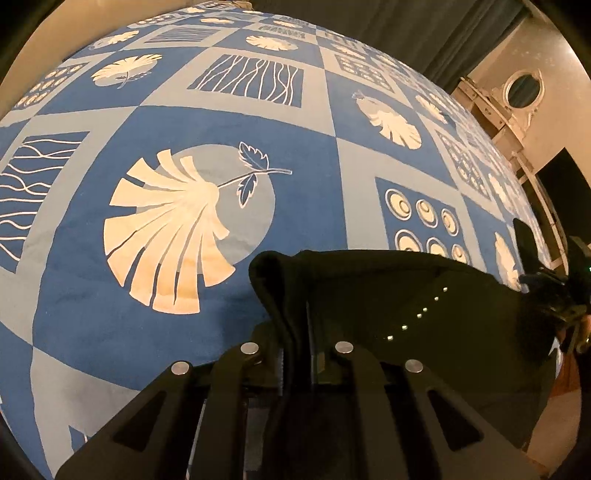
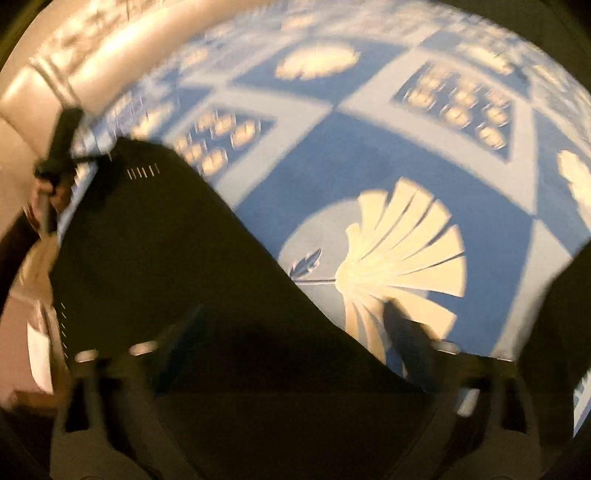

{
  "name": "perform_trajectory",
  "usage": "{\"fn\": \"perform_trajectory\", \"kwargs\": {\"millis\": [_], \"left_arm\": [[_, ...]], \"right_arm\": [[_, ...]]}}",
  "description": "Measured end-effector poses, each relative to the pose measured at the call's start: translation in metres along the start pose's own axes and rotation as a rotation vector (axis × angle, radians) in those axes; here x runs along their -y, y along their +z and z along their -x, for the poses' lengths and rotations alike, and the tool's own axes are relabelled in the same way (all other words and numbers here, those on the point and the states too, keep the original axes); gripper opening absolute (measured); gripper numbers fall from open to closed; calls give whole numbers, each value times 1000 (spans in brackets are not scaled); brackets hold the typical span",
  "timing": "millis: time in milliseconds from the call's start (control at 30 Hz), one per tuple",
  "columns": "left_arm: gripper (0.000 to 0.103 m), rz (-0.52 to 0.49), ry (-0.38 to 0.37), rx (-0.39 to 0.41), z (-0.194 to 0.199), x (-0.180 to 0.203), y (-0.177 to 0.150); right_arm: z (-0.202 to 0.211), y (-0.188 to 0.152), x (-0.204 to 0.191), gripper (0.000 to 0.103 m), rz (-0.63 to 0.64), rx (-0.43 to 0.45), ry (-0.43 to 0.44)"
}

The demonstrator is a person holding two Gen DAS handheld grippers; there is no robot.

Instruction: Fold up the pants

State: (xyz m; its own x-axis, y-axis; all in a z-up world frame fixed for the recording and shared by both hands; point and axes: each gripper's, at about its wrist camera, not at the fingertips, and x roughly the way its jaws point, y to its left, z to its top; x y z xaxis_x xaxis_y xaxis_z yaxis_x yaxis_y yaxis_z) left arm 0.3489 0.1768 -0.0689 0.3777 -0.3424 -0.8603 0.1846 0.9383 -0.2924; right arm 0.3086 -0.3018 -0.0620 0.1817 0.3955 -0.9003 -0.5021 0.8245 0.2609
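Note:
Black pants (image 1: 406,295) with a row of pale stitches lie on a blue and white patterned cover (image 1: 166,339). My left gripper (image 1: 295,321) is shut on a raised fold at the pants' edge. In the blurred right wrist view, the pants (image 2: 166,258) spread from the lower left. My right gripper (image 2: 291,314) is open, with its fingers wide apart and the pants' slanting edge between them. Across the pants, the right gripper (image 1: 543,284) appears at the left wrist view's far right. The left gripper (image 2: 61,147), held by a hand (image 2: 48,195), sits at the pants' far corner.
The patterned cover (image 2: 369,155) fills most of both views. Behind it hang dark curtains (image 1: 406,29), and a pale ornate frame with an oval mirror (image 1: 522,88) stands at the right. A cream padded surface (image 2: 74,66) borders the cover at the upper left.

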Motion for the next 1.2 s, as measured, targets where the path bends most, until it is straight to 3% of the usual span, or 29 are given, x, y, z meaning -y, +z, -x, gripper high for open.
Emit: {"fn": "perform_trajectory", "kwargs": {"millis": [67,100,200,367,433,600,700,767,833,900,967,1033,1100,1200], "left_arm": [[15,-13,21,-10,-5,0,0],[14,-19,25,-7,-5,1,0],[10,2,-3,35,3,2,1],[9,26,-113,157,48,6,-7],[9,40,-168,201,70,6,-16],[9,23,-260,255,120,4,-67],[17,24,-273,237,134,-1,-112],[26,31,-245,196,133,-6,-148],[46,62,-172,135,126,-15,-183],[53,139,-135,86,121,-28,-211],[53,255,-144,101,128,-42,-238],[53,355,-165,139,142,-45,-254],[54,403,-201,179,153,-39,-261],[56,425,-225,208,155,-20,-261]], "right_arm": [[-15,-1,0,25,11,-59,-8],[-13,-2,-1,12,5,-58,0],[3,-7,-5,9,-11,-14,6],[66,-31,-40,9,35,201,-72],[95,-56,-71,9,91,293,-115],[121,-125,-143,9,201,403,-193],[104,-177,-173,9,233,381,-236],[80,-208,-181,9,201,317,-209],[58,-229,-184,13,156,259,-186],[47,-244,-182,17,83,239,-164],[56,-247,-175,29,-26,281,-109],[71,-251,-165,61,-170,345,-15],[84,-261,-152,66,-324,436,54],[84,-270,-131,67,-519,483,165]]}}
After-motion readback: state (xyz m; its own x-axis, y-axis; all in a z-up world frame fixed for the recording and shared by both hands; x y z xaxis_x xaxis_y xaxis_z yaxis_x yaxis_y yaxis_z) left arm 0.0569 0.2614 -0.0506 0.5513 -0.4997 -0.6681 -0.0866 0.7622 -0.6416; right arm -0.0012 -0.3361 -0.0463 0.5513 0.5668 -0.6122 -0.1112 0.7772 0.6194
